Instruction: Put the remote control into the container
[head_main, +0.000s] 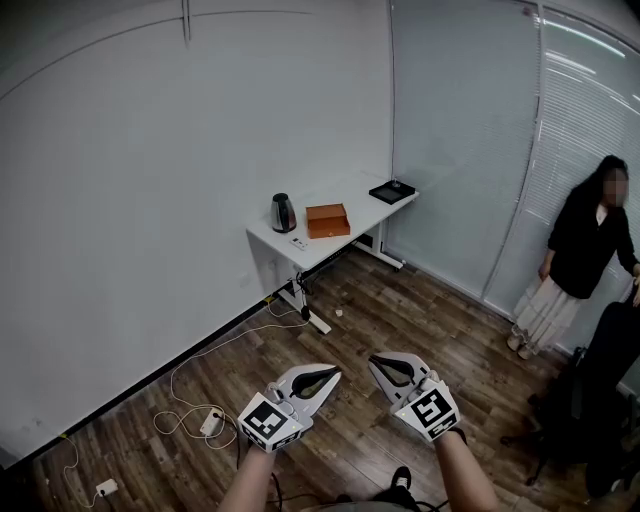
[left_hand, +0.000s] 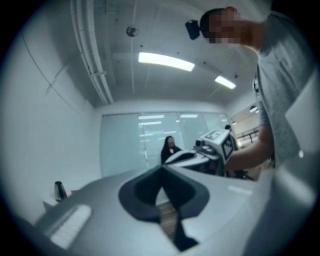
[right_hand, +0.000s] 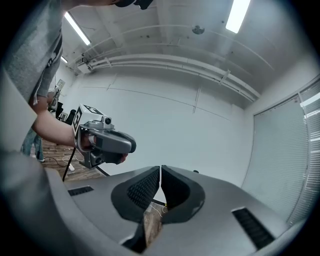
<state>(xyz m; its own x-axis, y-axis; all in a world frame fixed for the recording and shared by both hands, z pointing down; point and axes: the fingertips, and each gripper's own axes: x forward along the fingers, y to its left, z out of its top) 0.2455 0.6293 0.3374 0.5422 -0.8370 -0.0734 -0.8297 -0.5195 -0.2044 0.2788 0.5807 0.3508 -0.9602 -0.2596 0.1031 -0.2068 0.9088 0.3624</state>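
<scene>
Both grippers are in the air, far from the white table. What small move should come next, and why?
Probably walk toward the table. The left gripper and right gripper are both shut and empty over the floor, while the small pale thing, likely the remote control, lies on the table before the orange container, out of reach.

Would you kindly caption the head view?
Both shut, the left gripper and right gripper hover far from the white table.
</scene>
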